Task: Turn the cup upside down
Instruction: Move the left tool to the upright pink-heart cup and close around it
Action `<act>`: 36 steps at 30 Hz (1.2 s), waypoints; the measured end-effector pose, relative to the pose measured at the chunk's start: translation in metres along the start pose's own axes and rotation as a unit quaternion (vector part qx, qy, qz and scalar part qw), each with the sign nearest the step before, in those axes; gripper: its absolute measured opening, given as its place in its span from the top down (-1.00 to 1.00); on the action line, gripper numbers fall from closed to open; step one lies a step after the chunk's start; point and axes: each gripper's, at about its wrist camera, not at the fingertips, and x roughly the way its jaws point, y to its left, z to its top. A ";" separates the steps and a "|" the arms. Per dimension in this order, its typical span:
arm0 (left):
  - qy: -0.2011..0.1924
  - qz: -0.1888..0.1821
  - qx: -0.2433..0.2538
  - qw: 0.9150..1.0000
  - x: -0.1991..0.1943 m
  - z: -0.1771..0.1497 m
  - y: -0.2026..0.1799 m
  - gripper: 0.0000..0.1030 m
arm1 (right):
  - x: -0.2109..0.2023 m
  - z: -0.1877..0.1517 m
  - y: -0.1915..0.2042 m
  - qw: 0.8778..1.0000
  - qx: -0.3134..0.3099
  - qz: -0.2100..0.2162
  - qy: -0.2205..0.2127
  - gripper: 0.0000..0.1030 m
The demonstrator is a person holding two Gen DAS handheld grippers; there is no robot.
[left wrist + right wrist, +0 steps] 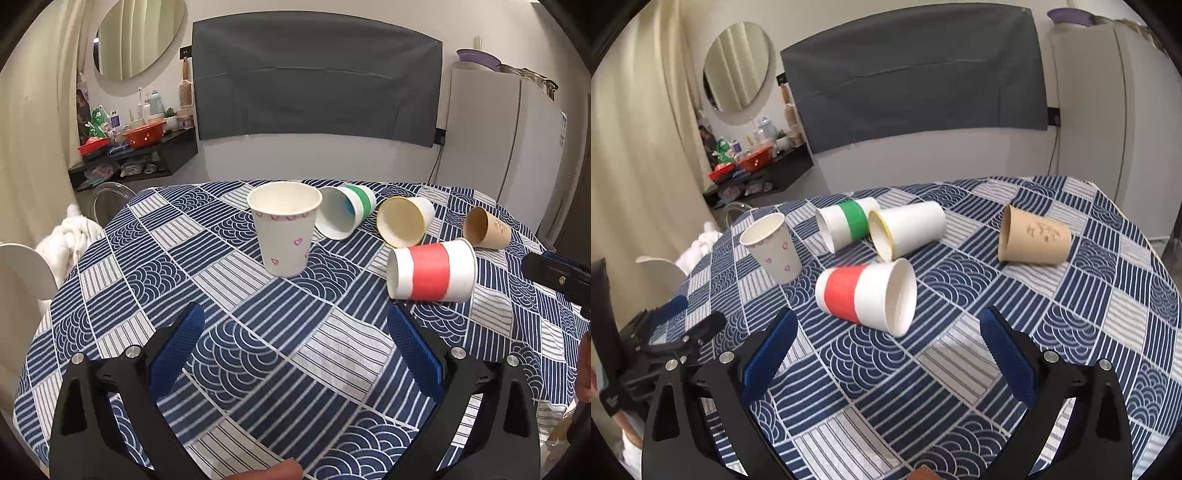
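A white paper cup with pink hearts [283, 230] stands upright, mouth up, on the blue patterned tablecloth [258, 354]; it also shows in the right wrist view [774, 248]. My left gripper [295, 321] is open and empty, a short way in front of it. My right gripper [888, 325] is open and empty, just in front of a red-banded cup [866, 295] lying on its side. The left gripper [681, 314] also shows at the left edge of the right wrist view.
Several other cups lie on their sides: a green-banded cup [347, 212], a yellow-rimmed cup [404, 221], a brown cup [485, 227] and the red-banded cup [432, 275]. A white chair [22, 273] stands left of the table. A fridge [498, 129] stands behind.
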 end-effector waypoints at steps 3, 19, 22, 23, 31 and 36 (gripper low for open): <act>0.005 0.002 -0.001 1.000 0.006 0.013 0.006 -0.89 | 0.006 0.010 0.006 1.000 -0.010 0.001 -0.013 -0.84; 0.078 -0.029 -0.013 0.996 0.089 0.038 0.022 -0.88 | 0.060 0.048 0.001 0.999 -0.051 0.007 -0.013 -0.84; 0.072 -0.032 -0.019 0.997 0.097 0.046 0.025 -0.88 | 0.069 0.047 0.002 0.998 -0.052 0.014 -0.010 -0.84; 0.070 -0.032 -0.023 0.997 0.100 0.048 0.026 -0.88 | 0.072 0.047 0.003 0.998 -0.053 0.013 -0.009 -0.84; 0.078 -0.065 -0.045 0.994 0.126 0.059 0.038 -0.88 | 0.083 0.041 0.006 0.998 -0.069 0.007 -0.004 -0.84; 0.049 -0.080 -0.038 0.995 0.127 0.067 0.040 -0.46 | 0.081 0.032 0.005 0.997 -0.080 -0.002 -0.003 -0.84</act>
